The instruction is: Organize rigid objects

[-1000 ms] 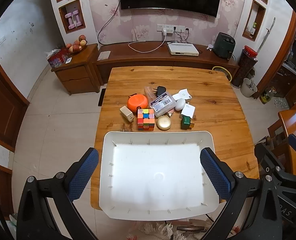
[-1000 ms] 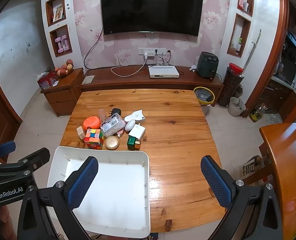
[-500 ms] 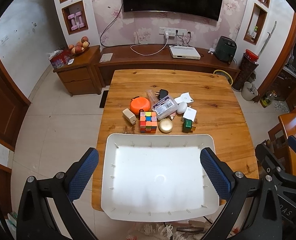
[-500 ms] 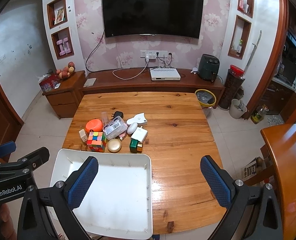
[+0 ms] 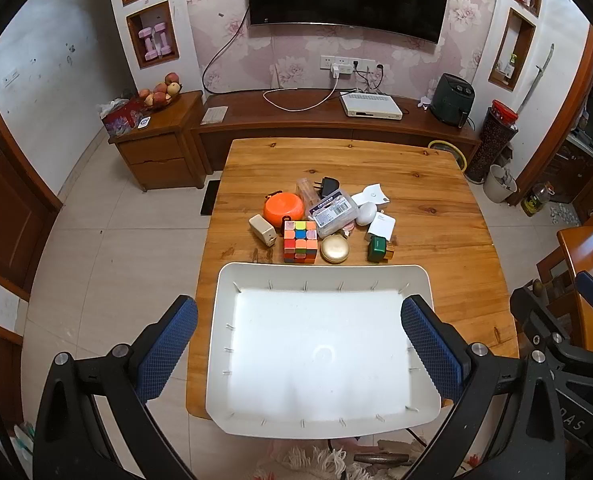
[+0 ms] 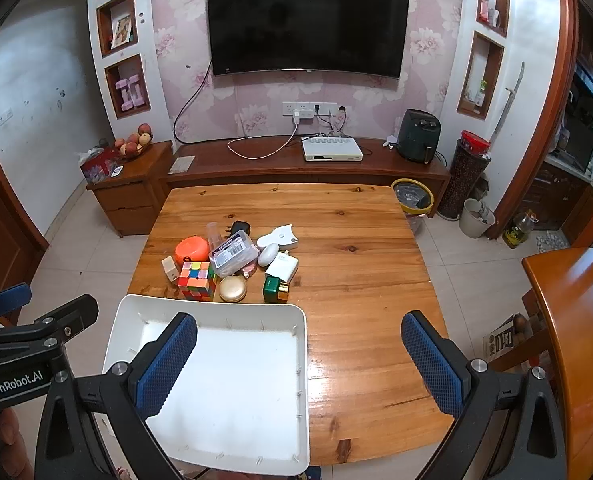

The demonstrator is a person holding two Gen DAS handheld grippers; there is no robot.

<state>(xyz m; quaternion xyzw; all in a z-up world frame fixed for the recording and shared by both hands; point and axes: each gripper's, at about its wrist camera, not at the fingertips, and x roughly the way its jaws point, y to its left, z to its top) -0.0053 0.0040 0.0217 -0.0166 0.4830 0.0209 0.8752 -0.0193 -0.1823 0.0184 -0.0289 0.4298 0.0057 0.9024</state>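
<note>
A white tray (image 5: 322,271) (image 6: 302,344) lies empty at the near edge of the wooden table (image 5: 436,208) (image 6: 356,280). Beyond it sits a cluster: a colour cube (image 5: 300,241) (image 6: 195,280), a gold round case (image 5: 335,249) (image 6: 232,289), a green box (image 5: 378,249) (image 6: 273,290), an orange round thing (image 5: 282,207) (image 6: 192,249), a clear plastic box (image 5: 333,210) (image 6: 233,253), a beige block (image 5: 262,231), white chargers (image 5: 381,224) and a black plug (image 5: 329,186). My left gripper (image 5: 298,350) hangs open high above the tray. My right gripper (image 6: 298,360) is open above the tray's right rim.
A low wooden TV cabinet (image 5: 336,120) runs behind the table with a white set-top box (image 5: 370,106) and a dark air fryer (image 5: 452,100). A second wooden table (image 6: 576,320) stands at the right. A yellow-rimmed bin (image 6: 412,198) sits by the far right corner.
Both cameras have pulled back and tilted up a little, so the table and the cluster sit lower and farther in view. Nothing on the table has moved.
</note>
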